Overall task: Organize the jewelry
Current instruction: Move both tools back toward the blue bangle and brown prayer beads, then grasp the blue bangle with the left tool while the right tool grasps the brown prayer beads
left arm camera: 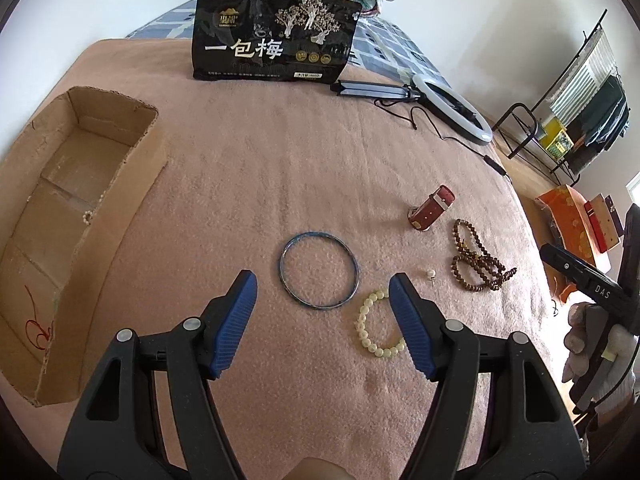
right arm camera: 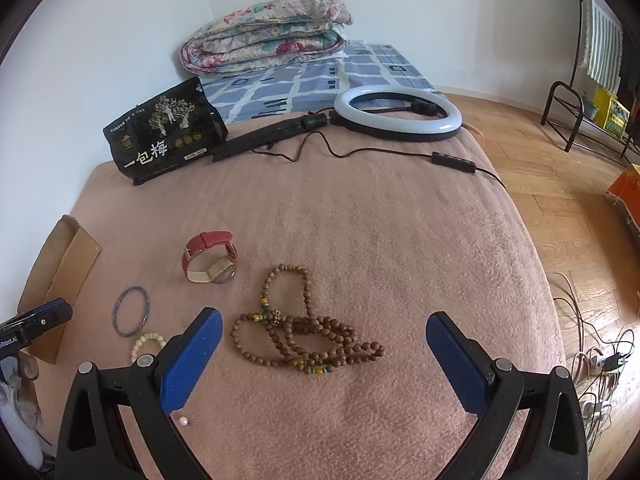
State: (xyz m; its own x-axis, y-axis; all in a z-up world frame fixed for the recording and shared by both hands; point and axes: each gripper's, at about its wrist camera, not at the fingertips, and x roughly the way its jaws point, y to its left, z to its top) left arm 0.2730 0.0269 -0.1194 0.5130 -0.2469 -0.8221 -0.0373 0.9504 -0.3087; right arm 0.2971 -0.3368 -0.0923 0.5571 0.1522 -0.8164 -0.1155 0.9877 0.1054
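Pink blanket (left arm camera: 248, 184) | left claw (left arm camera: 322, 286) spread wide, empty, above blue bangle (left arm camera: 318, 270) | right claw (right arm camera: 324, 330) wide, empty, over brown beads (right arm camera: 304, 332)

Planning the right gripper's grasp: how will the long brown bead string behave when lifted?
Probably floppy: the brown bead string lies in loose, overlapping loops on the pink blanket, so a pinch would likely lift one strand while the rest dangles or drags. The round beads may slip between the open right gripper pads.

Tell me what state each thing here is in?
Left gripper: open, empty.
Right gripper: open, empty.
Cardboard box: open-topped, some beads inside.
Blue bangle: lying flat.
Wooden beads: tangled heap.
Watch: strap fastened.
Ring light: lying down.
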